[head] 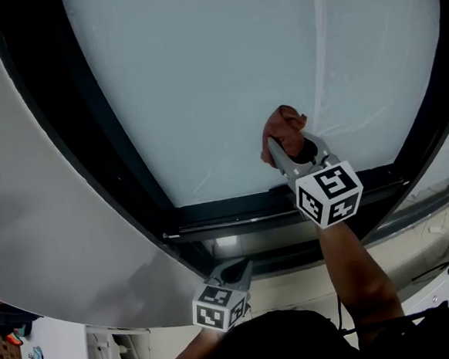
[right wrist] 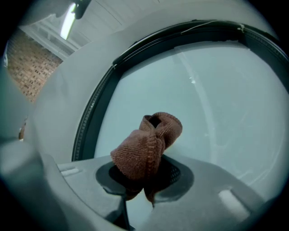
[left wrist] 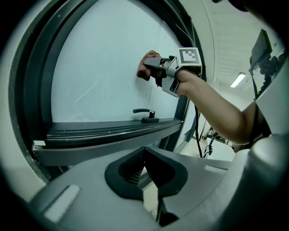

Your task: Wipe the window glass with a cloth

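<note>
A crumpled brown cloth (head: pixel 284 125) is pressed against the pale frosted window glass (head: pixel 201 76), low and right of the pane's middle. My right gripper (head: pixel 288 148) is shut on it. In the right gripper view the cloth (right wrist: pixel 148 145) bulges out from between the jaws, with the glass (right wrist: pixel 221 99) right behind it. My left gripper (head: pixel 238 273) hangs lower, in front of the bottom frame, jaws together and holding nothing. From the left gripper view, my left gripper (left wrist: pixel 143 164) points at the sill, and the cloth (left wrist: pixel 145 67) shows on the glass above.
A dark window frame (head: pixel 235 213) runs round the pane, with a black handle (left wrist: pixel 144 114) on its bottom rail. A grey wall (head: pixel 50 227) lies to the left. A black cable (head: pixel 448 262) trails at the lower right.
</note>
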The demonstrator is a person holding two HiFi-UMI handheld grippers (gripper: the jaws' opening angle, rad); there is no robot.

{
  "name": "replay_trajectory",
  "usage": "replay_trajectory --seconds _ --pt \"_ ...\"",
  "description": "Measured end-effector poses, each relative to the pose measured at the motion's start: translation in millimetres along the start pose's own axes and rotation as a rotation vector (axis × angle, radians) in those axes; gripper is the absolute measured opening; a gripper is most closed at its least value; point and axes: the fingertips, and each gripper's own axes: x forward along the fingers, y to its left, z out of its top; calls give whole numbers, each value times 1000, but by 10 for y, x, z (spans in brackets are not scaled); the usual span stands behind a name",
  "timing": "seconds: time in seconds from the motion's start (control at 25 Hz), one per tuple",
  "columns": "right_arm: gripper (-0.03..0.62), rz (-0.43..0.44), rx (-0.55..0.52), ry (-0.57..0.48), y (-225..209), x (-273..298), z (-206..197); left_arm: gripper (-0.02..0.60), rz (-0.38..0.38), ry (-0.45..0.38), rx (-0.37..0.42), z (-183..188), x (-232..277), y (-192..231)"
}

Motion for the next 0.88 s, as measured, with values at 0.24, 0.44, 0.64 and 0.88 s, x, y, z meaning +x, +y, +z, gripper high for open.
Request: replay_trajectory --seconds 0.24,0.44,0.64,0.88 --pt "92 201 -14 55 1077 439 -335 17 26 -8 -9 -44 -168 169" --pt "92 330 1 83 1800 761 -494 17 60 -14 -24 -96 -329 337" --pt "92 366 -47 103 2164 1063 -598 17 90 -18 -43 -141 -468 495" --pt "92 367 -51 135 2351 1356 -689 18 112 -30 -64 -147 -572 656"
